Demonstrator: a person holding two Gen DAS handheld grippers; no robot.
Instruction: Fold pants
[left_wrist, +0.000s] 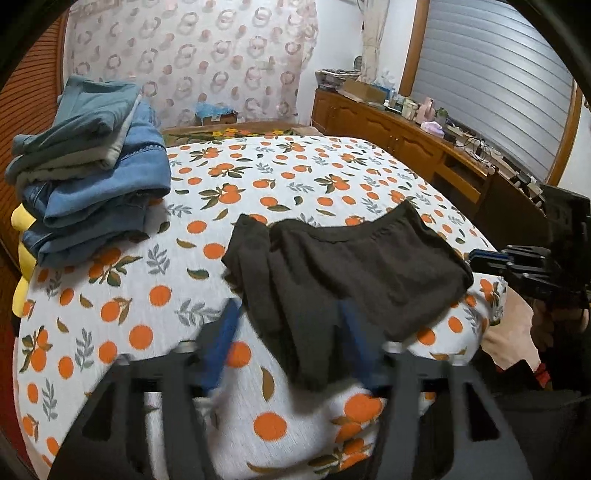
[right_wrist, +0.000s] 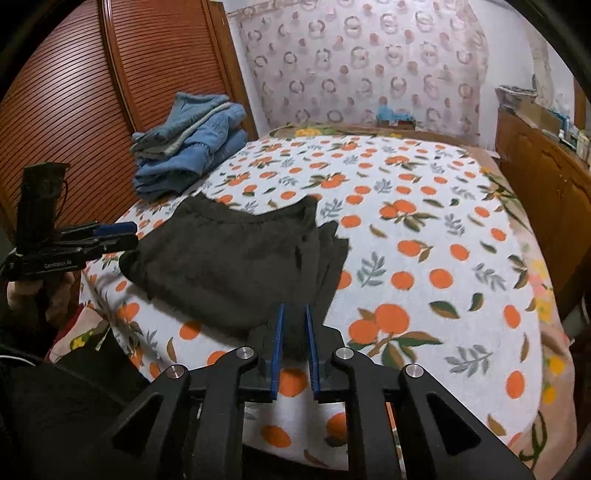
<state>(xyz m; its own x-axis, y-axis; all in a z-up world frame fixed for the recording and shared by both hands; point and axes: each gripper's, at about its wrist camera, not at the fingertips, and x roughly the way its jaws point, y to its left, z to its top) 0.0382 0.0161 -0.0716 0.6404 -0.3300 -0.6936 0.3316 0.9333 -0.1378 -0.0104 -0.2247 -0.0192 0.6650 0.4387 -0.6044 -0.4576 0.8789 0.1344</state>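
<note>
Each gripper (right_wrist: 294, 325) is black plastic with blue pads (right_wrist: 277, 343), silver screws (right_wrist: 246, 352) and small white lettering.

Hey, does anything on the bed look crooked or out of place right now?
The dark pants are folded unevenly: layered edges fan out at one side instead of lining up. The denim pile leans but holds.

I see dark brown-black pants (right_wrist: 236, 258) on a white bedspread (right_wrist: 424, 236) w/ orange fruit & green-grey leaf print; my grippers' pads (right_wrist: 277, 343) are blue, frames black; stack of folded jeans (left_wrist: 92, 166) in light/mid blue denim; curtain (left_wrist: 192, 55) pale w/ pink-grey rings; cabinet (left_wrist: 388, 129) reddish-brown wood.
</note>
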